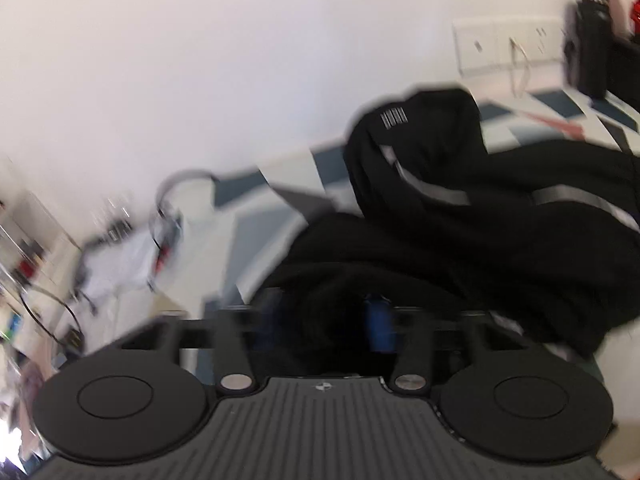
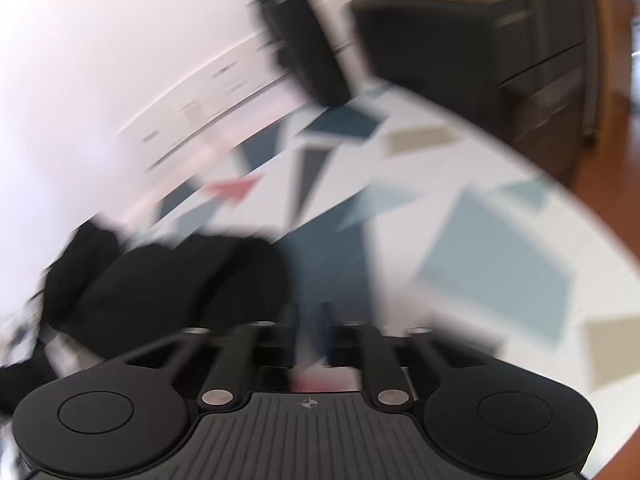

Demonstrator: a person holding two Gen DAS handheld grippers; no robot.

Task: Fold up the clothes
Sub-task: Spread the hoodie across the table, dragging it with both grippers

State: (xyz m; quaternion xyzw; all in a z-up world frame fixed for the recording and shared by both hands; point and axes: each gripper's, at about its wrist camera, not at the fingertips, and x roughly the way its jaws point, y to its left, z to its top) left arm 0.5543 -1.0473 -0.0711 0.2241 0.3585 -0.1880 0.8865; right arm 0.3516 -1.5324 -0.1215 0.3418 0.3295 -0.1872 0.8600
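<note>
Black garment [image 1: 500, 216] lies in crumpled heap on patterned worktop [image 2: 480, 240], no clean fold visible; grey stripes twisted. Folding looks barely started, almost all work left.

Left gripper [image 1: 332, 312]: jaws parted, dark cloth between them, grip not clear in blur.

Right gripper [image 2: 308, 332]: jaws narrow, nothing between them; garment at 9 o'clock, apart from it.

Plain white wall [image 1: 200, 60], wall sockets [image 1: 508, 46], dark cabinet [image 2: 500, 40], wooden floor [image 2: 616, 120], geometric-patterned tabletop [image 2: 460, 208]
</note>
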